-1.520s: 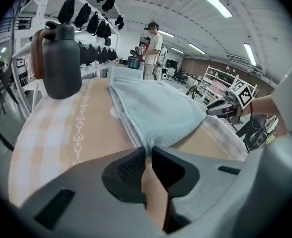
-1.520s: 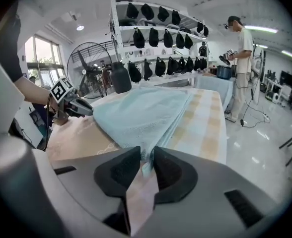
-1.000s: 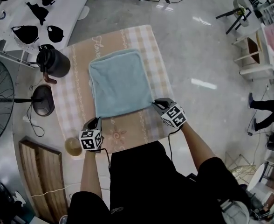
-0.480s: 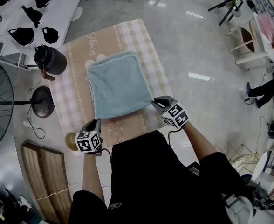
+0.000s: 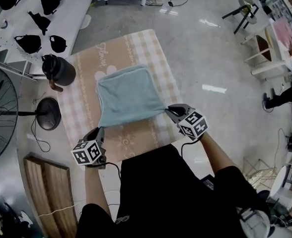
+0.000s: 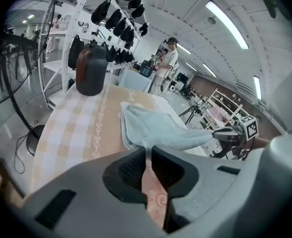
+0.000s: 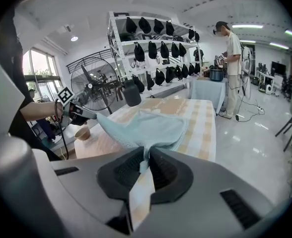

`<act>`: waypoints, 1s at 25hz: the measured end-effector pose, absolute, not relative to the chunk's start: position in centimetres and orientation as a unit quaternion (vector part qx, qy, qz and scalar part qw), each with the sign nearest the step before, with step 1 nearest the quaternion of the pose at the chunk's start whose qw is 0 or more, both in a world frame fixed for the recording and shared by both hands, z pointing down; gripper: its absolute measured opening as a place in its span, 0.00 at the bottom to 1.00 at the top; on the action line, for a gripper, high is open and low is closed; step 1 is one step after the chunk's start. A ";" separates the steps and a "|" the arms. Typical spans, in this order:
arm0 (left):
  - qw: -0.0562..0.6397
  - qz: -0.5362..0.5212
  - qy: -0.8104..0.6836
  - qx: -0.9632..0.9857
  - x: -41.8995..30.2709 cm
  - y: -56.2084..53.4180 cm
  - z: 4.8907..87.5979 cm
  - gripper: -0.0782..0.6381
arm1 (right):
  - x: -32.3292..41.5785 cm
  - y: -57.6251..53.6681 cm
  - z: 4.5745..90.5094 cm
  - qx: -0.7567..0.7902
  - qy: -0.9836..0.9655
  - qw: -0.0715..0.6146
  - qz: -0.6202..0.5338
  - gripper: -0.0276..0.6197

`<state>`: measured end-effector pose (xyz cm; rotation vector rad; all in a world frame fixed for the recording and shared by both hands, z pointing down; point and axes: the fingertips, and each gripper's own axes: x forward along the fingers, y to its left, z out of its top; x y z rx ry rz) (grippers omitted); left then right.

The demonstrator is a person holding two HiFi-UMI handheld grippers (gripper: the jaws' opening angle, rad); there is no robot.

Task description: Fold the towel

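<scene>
A light blue towel point(image 5: 128, 95) lies on the checked tablecloth point(image 5: 151, 48), its near edge lifted off the table. My left gripper point(image 5: 99, 131) is shut on the towel's near left corner. My right gripper point(image 5: 169, 110) is shut on the near right corner. In the left gripper view the towel point(image 6: 156, 128) runs from the closed jaws out to the right gripper point(image 6: 225, 133). In the right gripper view the towel point(image 7: 146, 125) rises from the jaws and stretches to the left gripper point(image 7: 81, 114). The far edge still rests on the table.
A dark jug point(image 5: 59, 69) stands at the table's left edge. A small brown bowl sits by the near left corner, mostly hidden behind my left gripper. A fan point(image 5: 2, 113) and racks of black items point(image 5: 32, 14) stand to the left. A person point(image 7: 231, 58) stands beyond the table's far end.
Both grippers have risen with the towel's near corners, so the near edge now hangs off the table and the towel looks shorter from above.
</scene>
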<state>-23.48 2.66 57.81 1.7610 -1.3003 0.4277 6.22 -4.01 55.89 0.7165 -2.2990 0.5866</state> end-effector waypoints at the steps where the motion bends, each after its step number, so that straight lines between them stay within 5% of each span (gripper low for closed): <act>1: 0.438 0.173 -0.526 0.708 -23.7 2.0 57.6 0.17 | 6.0 -4.6 55.6 0.274 -0.877 0.325 0.224 0.10; 25: 0.424 0.183 -0.580 0.671 -28.0 -16.4 60.1 0.17 | 2.2 -22.2 56.8 0.275 -0.870 0.334 0.238 0.10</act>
